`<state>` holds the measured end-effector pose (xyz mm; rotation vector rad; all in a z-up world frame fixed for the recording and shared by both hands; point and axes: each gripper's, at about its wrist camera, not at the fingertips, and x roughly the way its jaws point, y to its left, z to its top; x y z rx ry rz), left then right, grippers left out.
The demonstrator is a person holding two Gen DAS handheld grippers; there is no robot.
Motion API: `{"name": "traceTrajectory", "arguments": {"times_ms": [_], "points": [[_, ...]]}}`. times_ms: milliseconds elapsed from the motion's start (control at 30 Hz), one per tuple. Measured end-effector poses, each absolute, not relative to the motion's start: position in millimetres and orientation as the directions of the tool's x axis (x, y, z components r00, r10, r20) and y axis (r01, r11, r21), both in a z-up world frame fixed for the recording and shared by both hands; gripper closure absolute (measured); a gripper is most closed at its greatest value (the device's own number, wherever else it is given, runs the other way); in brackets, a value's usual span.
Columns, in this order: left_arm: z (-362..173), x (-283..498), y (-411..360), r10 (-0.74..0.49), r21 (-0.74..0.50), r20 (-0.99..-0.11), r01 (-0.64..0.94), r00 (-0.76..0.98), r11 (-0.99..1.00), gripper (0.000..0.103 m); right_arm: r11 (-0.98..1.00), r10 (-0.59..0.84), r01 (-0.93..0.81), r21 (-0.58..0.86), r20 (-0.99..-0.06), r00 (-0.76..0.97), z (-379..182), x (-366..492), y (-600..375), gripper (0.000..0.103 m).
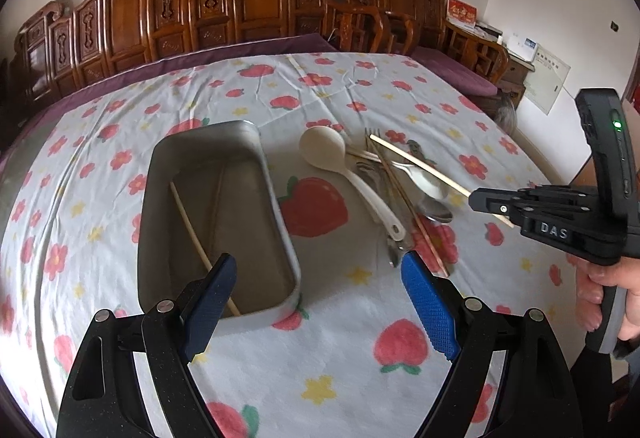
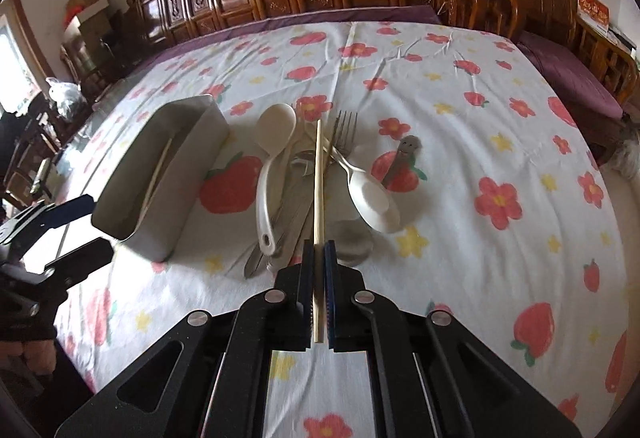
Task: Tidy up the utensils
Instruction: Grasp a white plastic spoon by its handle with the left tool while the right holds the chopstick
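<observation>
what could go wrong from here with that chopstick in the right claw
1. The right claw pinches the chopstick near one end, so the long free end may swing or slip out.
2. That free end hangs over the pile; it could snag the fork.
3. The tray is narrow and already holds a stick, so it may bounce off the rim.

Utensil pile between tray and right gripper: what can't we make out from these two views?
- Pile makeup: metal pieces under the white ladle and fork overlap in both views; count unclear.
- Tray floor: right wrist view sees only over its near wall; left wrist view has its near end behind the left gripper.
- Held chopstick: its near part sits between the right gripper pads.
- Smiley-handled utensil: head not visible.
</observation>
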<state>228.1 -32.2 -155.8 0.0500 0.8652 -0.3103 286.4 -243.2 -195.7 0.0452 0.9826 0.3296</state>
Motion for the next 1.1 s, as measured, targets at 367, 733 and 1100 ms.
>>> {"name": "traceTrajectory", "arguments": {"times_ms": [367, 733, 1100], "points": [[-151.4, 238.5, -68.9, -0.238, -0.086, -0.775, 0.275, 0.585, 0.958, 0.035, 0.938, 0.326, -0.291, 0.186, -0.757, 0.566, -172.0, 257.1, -274.9, 0.097], [-158.9, 281.6, -112.1, -0.251, -0.136, -0.821, 0.251, 0.513, 0.958, 0.053, 0.939, 0.326, -0.289, 0.187, -0.749, 0.576, -177.4, 247.7, -301.4, 0.097], [-198.4, 338.8, -121.6, -0.174, -0.12, -0.893, 0.152, 0.415, 0.981, 0.067, 0.941, 0.329, -0.272, 0.203, -0.739, 0.588, -172.7, 250.1, -313.4, 0.097]]}}
